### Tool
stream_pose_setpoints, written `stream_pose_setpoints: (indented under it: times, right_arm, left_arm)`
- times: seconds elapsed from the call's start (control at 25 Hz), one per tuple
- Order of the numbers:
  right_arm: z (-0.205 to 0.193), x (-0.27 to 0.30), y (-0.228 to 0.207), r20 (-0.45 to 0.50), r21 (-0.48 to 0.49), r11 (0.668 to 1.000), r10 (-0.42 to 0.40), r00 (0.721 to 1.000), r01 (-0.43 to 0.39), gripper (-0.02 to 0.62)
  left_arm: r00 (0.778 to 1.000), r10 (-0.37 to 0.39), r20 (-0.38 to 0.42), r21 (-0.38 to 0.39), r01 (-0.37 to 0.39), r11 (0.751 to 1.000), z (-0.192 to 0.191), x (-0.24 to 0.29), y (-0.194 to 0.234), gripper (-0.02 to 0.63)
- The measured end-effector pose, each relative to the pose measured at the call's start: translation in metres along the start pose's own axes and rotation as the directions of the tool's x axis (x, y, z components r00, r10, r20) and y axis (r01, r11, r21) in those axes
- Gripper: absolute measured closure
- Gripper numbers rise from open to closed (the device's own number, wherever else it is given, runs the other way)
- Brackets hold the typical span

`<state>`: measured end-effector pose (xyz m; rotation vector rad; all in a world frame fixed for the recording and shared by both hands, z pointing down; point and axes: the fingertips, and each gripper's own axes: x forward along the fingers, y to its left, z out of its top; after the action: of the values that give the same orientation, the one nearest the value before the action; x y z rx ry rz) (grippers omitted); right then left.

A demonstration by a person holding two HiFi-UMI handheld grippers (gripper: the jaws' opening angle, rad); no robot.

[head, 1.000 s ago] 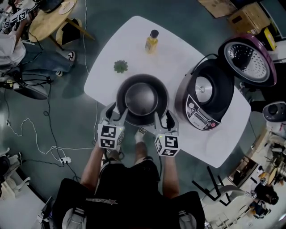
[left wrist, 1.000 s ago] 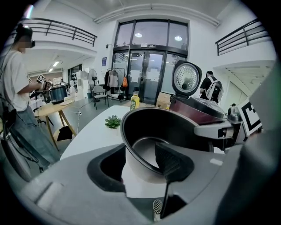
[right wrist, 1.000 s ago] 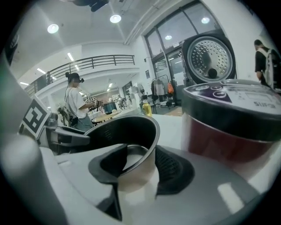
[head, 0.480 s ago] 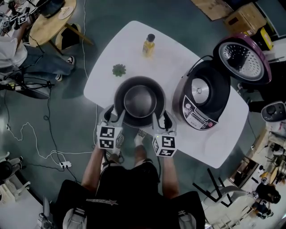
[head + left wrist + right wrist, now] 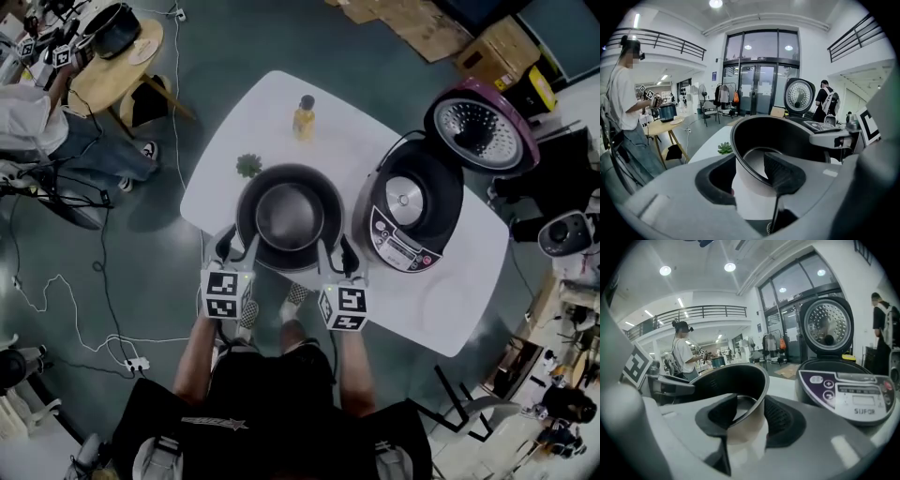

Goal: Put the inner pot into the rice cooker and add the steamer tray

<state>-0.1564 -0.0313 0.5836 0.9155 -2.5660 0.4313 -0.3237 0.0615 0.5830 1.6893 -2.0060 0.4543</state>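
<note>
The dark inner pot (image 5: 289, 216) hangs just over the white table (image 5: 450, 300), held by its near rim from both sides. My left gripper (image 5: 234, 246) is shut on the rim's left part, one pad inside the wall and one outside (image 5: 750, 173). My right gripper (image 5: 337, 253) is shut on the right part in the same way (image 5: 750, 416). Both pairs of jaws have just been closing on the pot wall (image 5: 787, 136) (image 5: 726, 380). The rice cooker (image 5: 412, 211) stands open to the right of the pot, its lid (image 5: 480, 127) tipped back.
A yellow bottle (image 5: 304, 117) and a small green plant (image 5: 248, 165) stand on the table beyond the pot. The cooker's control panel (image 5: 848, 390) is close on my right. A person works at a round wooden table (image 5: 112, 52) at the far left. Cables lie on the floor.
Both grippers have risen with the pot gripped between them. The head view has shifted, so the cooker and table now sit further left and lower in the picture.
</note>
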Motion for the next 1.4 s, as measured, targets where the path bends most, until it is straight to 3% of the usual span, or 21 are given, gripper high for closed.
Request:
stream_pose_setpoints:
  times: [0.76,1.4]
  right_arm:
    - [0.101,-0.074,-0.023,0.226,-0.026,0.995,-0.084,0.970,0.093,0.422]
    - [0.140,-0.150,-0.111,0.356,0.013,0.973,-0.222,0.908,0.232,0.422]
  left_arm:
    - [0.973,-0.064,0.221,0.101,0.043,0.994,0.113,-0.046,-0.045,0.419]
    - [0.926,-0.189,0.328,0.228,0.116,0.967,0.186,-0.037,-0.148,0.428]
